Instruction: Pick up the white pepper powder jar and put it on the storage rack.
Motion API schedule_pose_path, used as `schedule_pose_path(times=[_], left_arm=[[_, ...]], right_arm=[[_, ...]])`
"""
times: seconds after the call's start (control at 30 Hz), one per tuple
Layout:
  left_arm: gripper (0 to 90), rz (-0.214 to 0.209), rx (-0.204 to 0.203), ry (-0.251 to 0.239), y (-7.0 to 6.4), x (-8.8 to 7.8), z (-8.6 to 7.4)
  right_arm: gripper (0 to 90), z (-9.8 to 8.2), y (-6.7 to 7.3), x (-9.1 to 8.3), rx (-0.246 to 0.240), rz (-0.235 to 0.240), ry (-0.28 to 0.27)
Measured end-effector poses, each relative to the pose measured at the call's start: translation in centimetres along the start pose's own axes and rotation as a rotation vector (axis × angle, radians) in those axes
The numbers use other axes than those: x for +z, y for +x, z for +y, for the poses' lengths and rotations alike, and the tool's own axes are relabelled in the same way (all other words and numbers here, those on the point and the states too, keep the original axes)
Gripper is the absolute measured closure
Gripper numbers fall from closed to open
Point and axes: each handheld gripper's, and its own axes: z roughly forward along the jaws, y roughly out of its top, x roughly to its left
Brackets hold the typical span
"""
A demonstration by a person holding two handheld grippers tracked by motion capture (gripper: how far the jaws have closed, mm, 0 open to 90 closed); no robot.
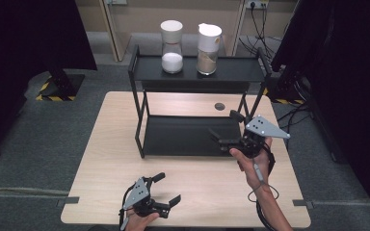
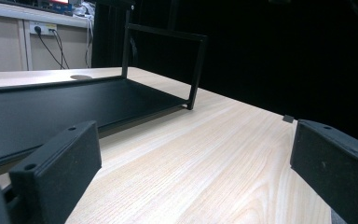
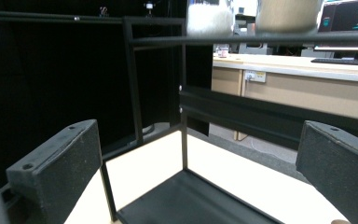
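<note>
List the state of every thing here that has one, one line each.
left tongs: open, holding nothing, low over the table.
right tongs: open, holding nothing, at the rack's lower shelf.
rack: upright on the table, lower shelf bare.
white-filled jar: upright on the top shelf, lid on.
brown-filled jar: upright on the top shelf, lid on.

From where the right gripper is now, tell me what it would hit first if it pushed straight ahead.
Probably the black rack: the right gripper, jaws open, points into its lower tier, over the bottom shelf. The thin upright post stands about midway between the jaws, though depth is unclear.
</note>
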Motion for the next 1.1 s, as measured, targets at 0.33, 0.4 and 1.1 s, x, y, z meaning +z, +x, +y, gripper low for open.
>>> schedule_pose_path(times=[0.33, 0.4, 1.1], left_arm=[[0.9, 0.001, -0.016, -0.003, 0.2, 0.0, -0.1], [0.9, 0.001, -0.016, -0.003, 0.2, 0.0, -0.1], [0.9, 0.007, -0.017, -0.006, 0.2, -0.1, -0.1]], right_arm=[[0.5, -2.5, 0.6, -0.4, 0.011, 0.009, 0.030], [0.5, -3.0, 0.7, -0.6, 0.010, 0.009, 0.032], [0.5, -8.1, 2.2, -2.4, 0.018, 0.027, 0.063]])
